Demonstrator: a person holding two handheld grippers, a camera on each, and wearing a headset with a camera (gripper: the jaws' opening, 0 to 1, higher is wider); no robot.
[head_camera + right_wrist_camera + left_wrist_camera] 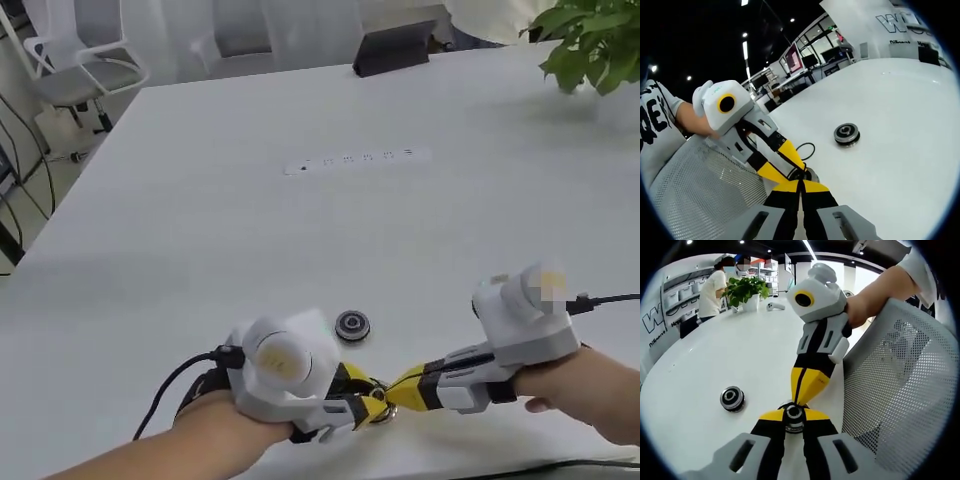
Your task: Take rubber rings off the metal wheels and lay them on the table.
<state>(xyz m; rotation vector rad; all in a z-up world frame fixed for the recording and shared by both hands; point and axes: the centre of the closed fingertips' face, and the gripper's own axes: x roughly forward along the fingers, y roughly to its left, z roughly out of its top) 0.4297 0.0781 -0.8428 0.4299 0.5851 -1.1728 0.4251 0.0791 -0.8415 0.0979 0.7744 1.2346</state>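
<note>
A metal wheel (794, 414) was seen clamped between the yellow tips of the left gripper (793, 421), with the jaws closed in on it from both sides, just above the near edge of the white table (300, 230). The right gripper (800, 186) was seen nose to nose with it. Its jaws were drawn almost together and its tips touched the wheel's rim. Whether the rubber ring was pinched by them could not be told. A second wheel (352, 325), with a dark outer ring on it, was seen lying flat on the table just beyond the grippers, apart from both. Each gripper was held in a hand. A mesh chair back (900, 390) was seen close beside them. A socket strip (360, 158) was noted mid-table and a potted plant (590, 45) at the far corner.
</note>
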